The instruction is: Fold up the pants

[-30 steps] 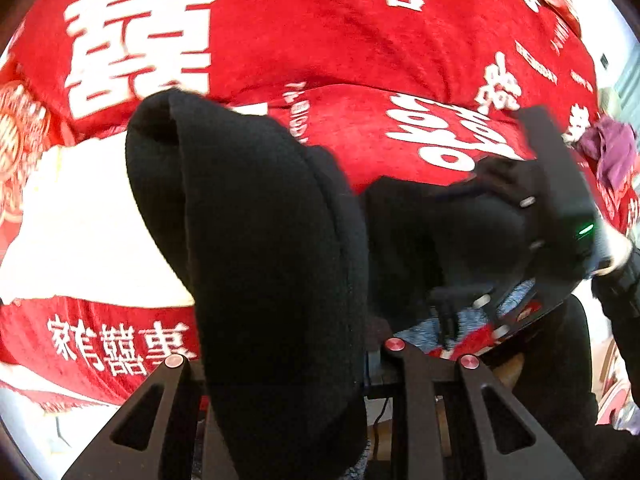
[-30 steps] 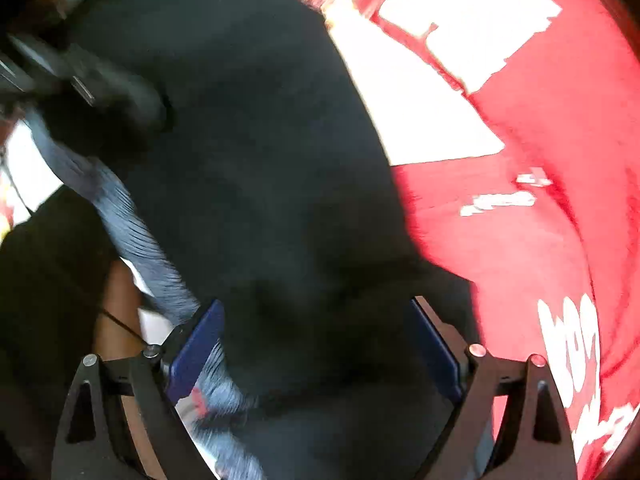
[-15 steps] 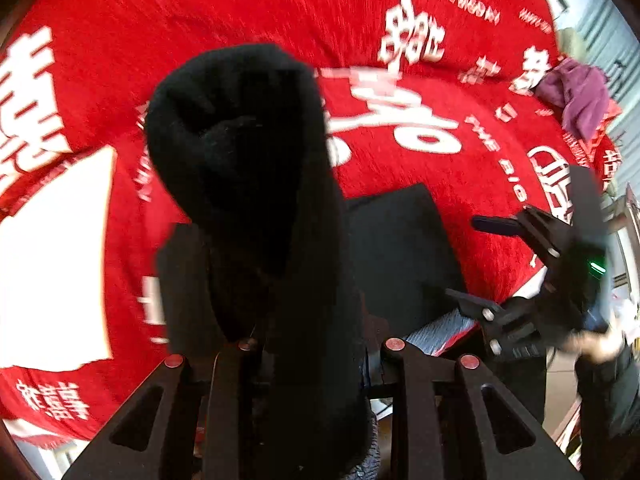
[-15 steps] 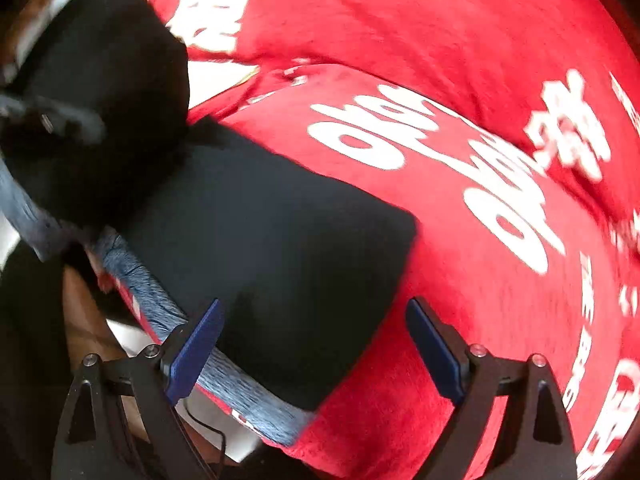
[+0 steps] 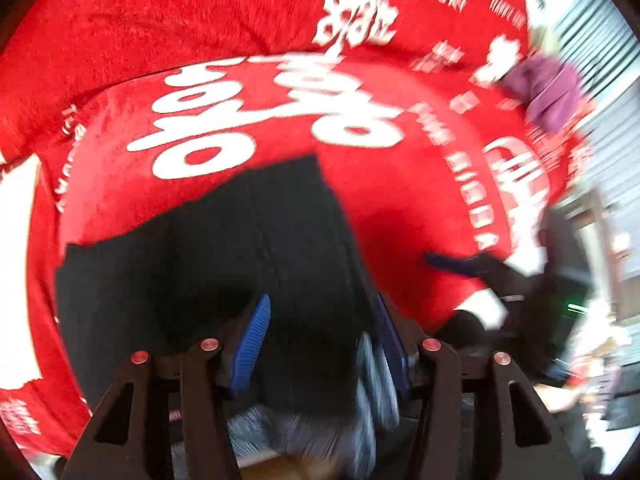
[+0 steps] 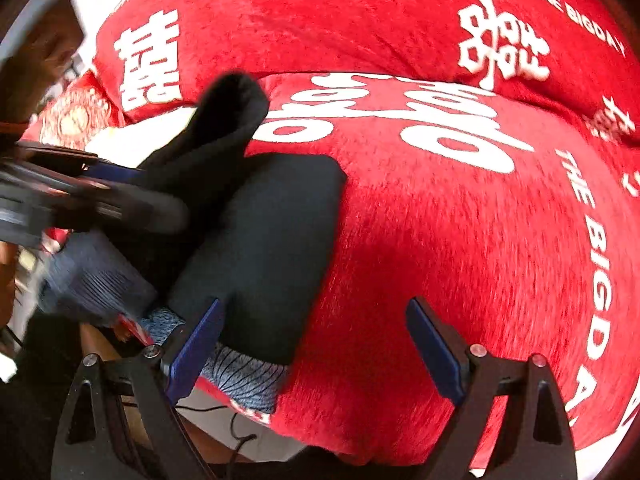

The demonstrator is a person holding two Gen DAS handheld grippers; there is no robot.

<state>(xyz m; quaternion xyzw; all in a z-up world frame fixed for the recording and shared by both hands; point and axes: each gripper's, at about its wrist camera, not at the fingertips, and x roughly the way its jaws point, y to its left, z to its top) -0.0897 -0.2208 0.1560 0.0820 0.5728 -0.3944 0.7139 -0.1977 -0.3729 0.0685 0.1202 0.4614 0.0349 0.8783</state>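
Observation:
The black pants (image 5: 248, 248) lie folded in a flat block on the red blanket (image 5: 248, 12). A grey-blue ribbed band (image 6: 248, 372) runs along their near edge. My left gripper (image 5: 320, 344) hovers over the near edge. Its jaws are opening, and the black cloth lies loose between the blue pads (image 5: 252, 344). In the right wrist view the left gripper (image 6: 92, 196) shows blurred at the left, and a rounded fold of the pants (image 6: 228, 120) rises beside it. My right gripper (image 6: 316, 352) is open, with only the pants' corner and blanket between its fingers. In the left wrist view the right gripper (image 5: 460, 264) is right of the pants.
The red blanket (image 6: 460, 240) with white characters covers the whole bed and bulges behind the pants. A purple cloth (image 5: 552, 92) lies at the far right corner. The bed's near edge and a thin cable (image 6: 240, 436) are just below the grippers.
The bunched black cloth that stood up in my left gripper now lies down on the folded stack, and the left jaws have parted. My right gripper has moved off the pants to the right.

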